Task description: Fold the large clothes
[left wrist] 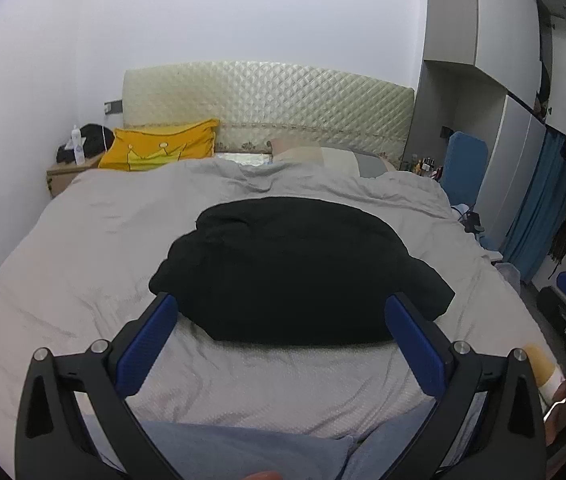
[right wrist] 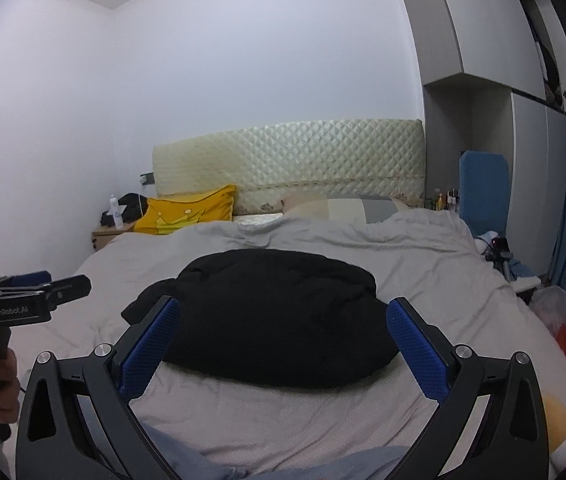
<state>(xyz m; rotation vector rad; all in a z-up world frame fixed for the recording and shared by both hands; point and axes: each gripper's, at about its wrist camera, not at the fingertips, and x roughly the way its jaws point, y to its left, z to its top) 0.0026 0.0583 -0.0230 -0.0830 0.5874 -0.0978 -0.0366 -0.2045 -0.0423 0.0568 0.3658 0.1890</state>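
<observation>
A large black garment (left wrist: pixel 295 268) lies bunched in a rounded heap in the middle of the grey bed (left wrist: pixel 83 240); it also shows in the right wrist view (right wrist: pixel 279 316). My left gripper (left wrist: pixel 281 312) is open and empty, held above the bed's near edge, its blue pads (left wrist: pixel 149 340) apart on either side of the garment's near edge. My right gripper (right wrist: pixel 283 316) is open and empty too, at a similar height. The left gripper's body (right wrist: pixel 15 304) shows at the left of the right wrist view.
A yellow pillow (left wrist: pixel 159 148) and a grey-beige pillow (left wrist: pixel 323 158) lie at the quilted headboard (left wrist: pixel 267 96). A nightstand (left wrist: pixel 69 172) with a bottle stands at the far left. A wardrobe (left wrist: pixel 503 80), a blue chair (left wrist: pixel 463 164) and blue curtain are right. A light blue cloth (left wrist: pixel 243 452) lies below.
</observation>
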